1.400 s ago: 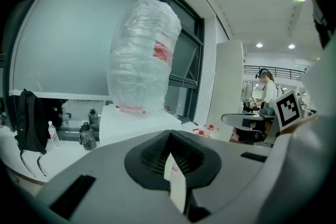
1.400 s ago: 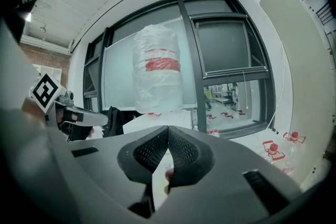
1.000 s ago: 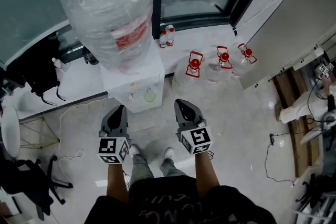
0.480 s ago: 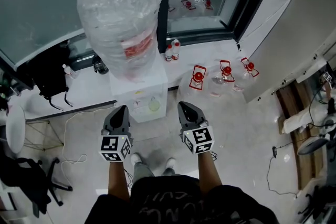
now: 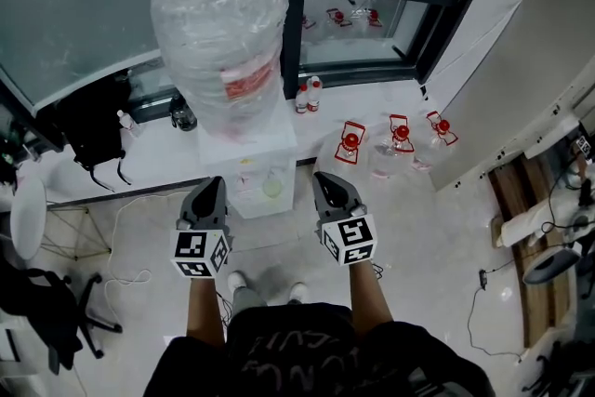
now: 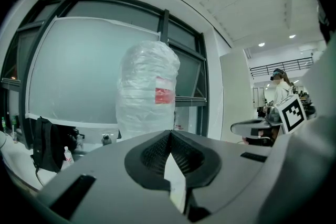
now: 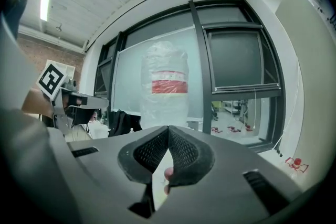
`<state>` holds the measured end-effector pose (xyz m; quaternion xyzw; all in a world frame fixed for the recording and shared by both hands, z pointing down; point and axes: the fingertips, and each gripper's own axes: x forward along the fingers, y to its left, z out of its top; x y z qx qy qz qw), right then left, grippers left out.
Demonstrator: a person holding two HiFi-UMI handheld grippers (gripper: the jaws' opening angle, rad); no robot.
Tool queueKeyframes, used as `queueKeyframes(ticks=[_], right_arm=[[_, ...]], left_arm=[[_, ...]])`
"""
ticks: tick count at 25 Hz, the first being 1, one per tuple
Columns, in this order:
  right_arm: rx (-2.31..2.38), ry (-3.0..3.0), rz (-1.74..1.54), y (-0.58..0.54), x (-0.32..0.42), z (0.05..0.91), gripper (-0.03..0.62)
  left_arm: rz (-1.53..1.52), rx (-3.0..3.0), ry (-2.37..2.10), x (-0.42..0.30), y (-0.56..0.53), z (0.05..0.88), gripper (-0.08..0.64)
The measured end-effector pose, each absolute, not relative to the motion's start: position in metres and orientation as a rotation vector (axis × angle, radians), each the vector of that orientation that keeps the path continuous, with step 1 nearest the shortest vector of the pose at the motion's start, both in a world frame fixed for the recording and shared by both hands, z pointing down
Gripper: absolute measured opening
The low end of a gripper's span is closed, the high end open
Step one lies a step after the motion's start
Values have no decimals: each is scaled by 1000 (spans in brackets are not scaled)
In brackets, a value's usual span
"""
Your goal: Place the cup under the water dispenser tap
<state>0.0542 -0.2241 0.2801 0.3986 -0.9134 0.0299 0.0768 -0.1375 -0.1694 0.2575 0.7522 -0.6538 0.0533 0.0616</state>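
Left gripper [image 5: 206,196] and right gripper [image 5: 330,191] jaws together, empty, facing water dispenser [image 5: 249,165]; reaching unopened could knock over the likely cup [image 5: 271,187].

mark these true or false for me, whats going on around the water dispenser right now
1. The left gripper and the right gripper are both shut, with nothing held. True.
2. The big bottle on top of the dispenser is bare. False: it is wrapped all over in clear plastic.
3. Three jugs with red tops stand on the floor to the right of the dispenser. True.
4. The black bag lies to the right of the dispenser, among the jugs. False: it sits to the left of the dispenser, by the window.
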Motion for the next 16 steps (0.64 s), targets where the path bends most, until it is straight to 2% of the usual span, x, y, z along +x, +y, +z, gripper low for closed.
queueKeyframes(ticks=[16], right_arm=[[1185, -2766, 53, -211, 57, 271, 14]], left_arm=[[108, 2262, -2028, -136, -147, 240, 9]])
